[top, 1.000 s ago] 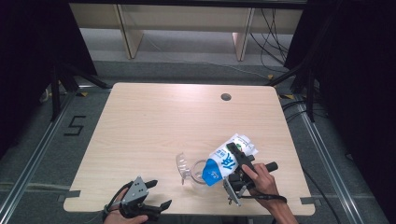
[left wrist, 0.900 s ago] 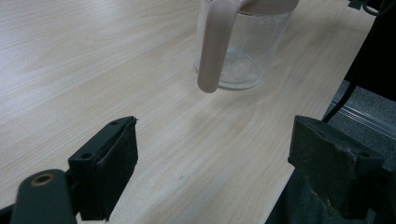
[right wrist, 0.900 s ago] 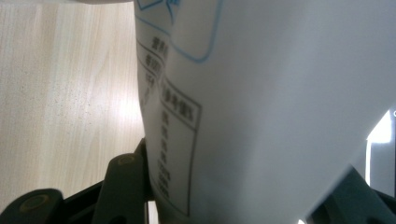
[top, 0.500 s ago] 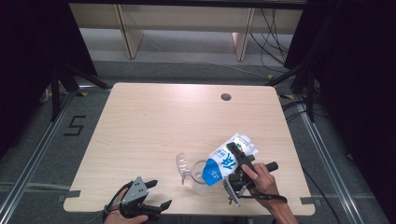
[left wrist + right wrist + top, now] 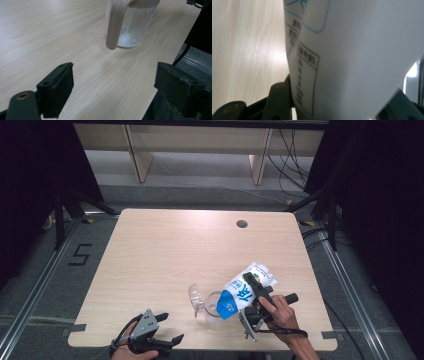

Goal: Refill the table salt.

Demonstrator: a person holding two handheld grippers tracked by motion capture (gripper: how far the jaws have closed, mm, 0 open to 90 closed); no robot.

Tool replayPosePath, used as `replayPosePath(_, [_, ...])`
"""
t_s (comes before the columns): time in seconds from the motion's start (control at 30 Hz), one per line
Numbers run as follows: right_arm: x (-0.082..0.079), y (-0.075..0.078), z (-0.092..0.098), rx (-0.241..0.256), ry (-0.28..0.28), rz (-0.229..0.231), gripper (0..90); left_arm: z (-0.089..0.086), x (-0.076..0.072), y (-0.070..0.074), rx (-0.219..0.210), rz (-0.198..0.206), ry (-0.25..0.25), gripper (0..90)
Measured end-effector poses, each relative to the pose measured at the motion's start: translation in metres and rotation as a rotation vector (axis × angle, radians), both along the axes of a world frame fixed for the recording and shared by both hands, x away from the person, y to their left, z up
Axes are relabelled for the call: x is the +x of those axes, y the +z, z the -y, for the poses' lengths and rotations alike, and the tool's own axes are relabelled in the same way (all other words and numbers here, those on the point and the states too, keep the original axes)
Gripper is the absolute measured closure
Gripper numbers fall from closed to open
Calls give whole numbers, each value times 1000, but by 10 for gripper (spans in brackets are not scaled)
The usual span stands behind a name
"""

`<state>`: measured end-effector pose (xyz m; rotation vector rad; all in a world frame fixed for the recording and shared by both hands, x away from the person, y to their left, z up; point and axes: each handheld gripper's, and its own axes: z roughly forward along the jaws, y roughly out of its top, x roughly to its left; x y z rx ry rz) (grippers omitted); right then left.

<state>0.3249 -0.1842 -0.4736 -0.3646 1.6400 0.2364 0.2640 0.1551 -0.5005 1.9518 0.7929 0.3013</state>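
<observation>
Right tongs [image 5: 256,292] clamp blue-white carton [image 5: 245,290], writing unreadable | left tongs [image 5: 167,327] wide | jug [image 5: 125,23]

A fixed high camera looks forward and down over the whole table [image 5: 165,250]. The left gripper camera faces the clear jug [image 5: 125,25] nearby; the right gripper camera presses close against the carton [image 5: 362,50].

On the wooden table [image 5: 165,255], the right gripper [image 5: 251,291] clamps a blue-and-white carton [image 5: 245,289], tipped toward seven o'clock over a clear pitcher [image 5: 210,307]. At seven o'clock, the left gripper [image 5: 169,327] rests, jaws apart. Cable hole [image 5: 242,224] at one o'clock.
</observation>
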Motion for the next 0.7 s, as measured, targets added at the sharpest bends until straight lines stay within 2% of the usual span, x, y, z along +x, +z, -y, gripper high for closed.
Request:
replayPosePath(0.1, [0,0,0,7,-1,5,511,0,0,0,0,0,0,151])
replayPosePath(0.2, [-2,1,0,-17,-15,7,511,0,0,0,0,-1,1,151])
replayPosePath(0.27, [-1,-3,0,14,-13,-10,512,0,0,0,0,0,0,151])
replayPosePath(0.4, [-1,-3,0,14,-5,-9,514,0,0,0,0,0,0,151])
replayPosePath(0.5, [-2,-7,0,41,-33,-30,514,0,0,0,0,0,1,151])
replayPosePath(0.53, [-3,-6,0,34,-36,-15,514,0,0,0,0,0,0,151])
replayPosePath(0.57, [-1,-4,-1,18,-10,-6,515,0,0,0,-4,-6,5,151])
replayPosePath(0.63, [-2,-4,-1,16,-17,-10,517,0,0,0,0,0,0,151])
replayPosePath(0.67, [-2,-6,0,31,-28,-25,517,0,0,0,-1,-1,1,151])
replayPosePath(0.7, [-1,-3,-1,4,-8,5,517,0,0,0,-1,0,1,151])
